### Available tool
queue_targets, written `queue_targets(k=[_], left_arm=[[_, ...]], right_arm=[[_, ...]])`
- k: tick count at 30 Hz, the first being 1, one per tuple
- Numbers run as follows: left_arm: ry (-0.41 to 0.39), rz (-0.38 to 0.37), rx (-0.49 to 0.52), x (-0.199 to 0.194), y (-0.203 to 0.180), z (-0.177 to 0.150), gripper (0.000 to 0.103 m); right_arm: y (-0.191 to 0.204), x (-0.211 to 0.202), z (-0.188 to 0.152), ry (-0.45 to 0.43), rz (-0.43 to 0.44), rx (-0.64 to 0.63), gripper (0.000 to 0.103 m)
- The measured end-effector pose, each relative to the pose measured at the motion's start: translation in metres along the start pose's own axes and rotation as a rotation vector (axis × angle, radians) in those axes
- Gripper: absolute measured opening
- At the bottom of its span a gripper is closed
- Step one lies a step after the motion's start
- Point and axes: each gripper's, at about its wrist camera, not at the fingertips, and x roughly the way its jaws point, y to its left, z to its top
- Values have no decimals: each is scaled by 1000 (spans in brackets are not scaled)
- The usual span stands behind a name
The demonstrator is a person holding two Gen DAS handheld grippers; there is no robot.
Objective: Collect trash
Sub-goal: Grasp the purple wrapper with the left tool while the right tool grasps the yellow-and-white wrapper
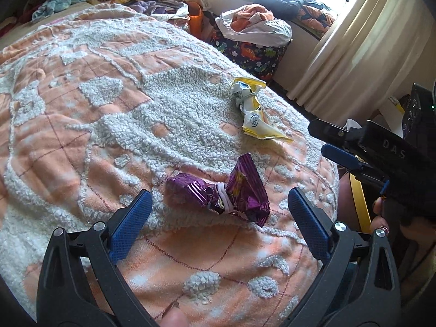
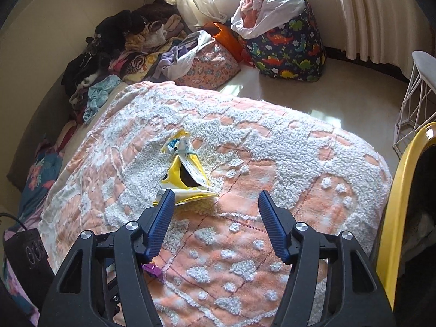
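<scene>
Left gripper (image 1: 219, 207): the fingers are spread wide; nothing is held. It is kept low over the blanket, and the purple wrapper is seen just in front, between the two blue pads (image 1: 130, 226), with no pad touching it.
Purple wrapper (image 1: 218, 192): a crumpled foil packet, tied at the middle with a white band, is laid on the blanket near the front edge. In the right wrist view only a small purple corner (image 2: 152, 269) is seen, under the left finger.
Right gripper (image 2: 215, 199): the fingers are also spread wide and empty. In the left wrist view it (image 1: 324, 141) is seen from the side at the right border, near the yellow wrapper.
Yellow wrapper (image 2: 185, 171): a twisted yellow and white packet, laid on the blanket beyond the purple one; its near corner is partly hidden by the left pad (image 2: 160, 223).
Blanket (image 2: 286, 163): orange with white tufted patterns.
Dinosaur bag (image 2: 286, 46): placed on the floor beyond the bed, filled with clothes.
Clothes pile (image 2: 130, 46): gathered along the wall.
</scene>
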Motion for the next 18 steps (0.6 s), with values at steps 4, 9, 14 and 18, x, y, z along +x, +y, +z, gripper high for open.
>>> queue_targets(k=[4, 9, 14, 18], left_arm=[[15, -7, -31, 6, 7, -2, 83], [16, -9, -34, 8, 10, -4, 79], [16, -11, -37, 9, 11, -6, 73], [15, -10, -36, 10, 11, -6, 70]], right_arm=[[2, 21, 3, 32, -5, 13, 57], [4, 40, 10, 61, 14, 35, 54], [10, 56, 12, 78, -3, -6, 45], [13, 60, 7, 93, 50, -5, 26]])
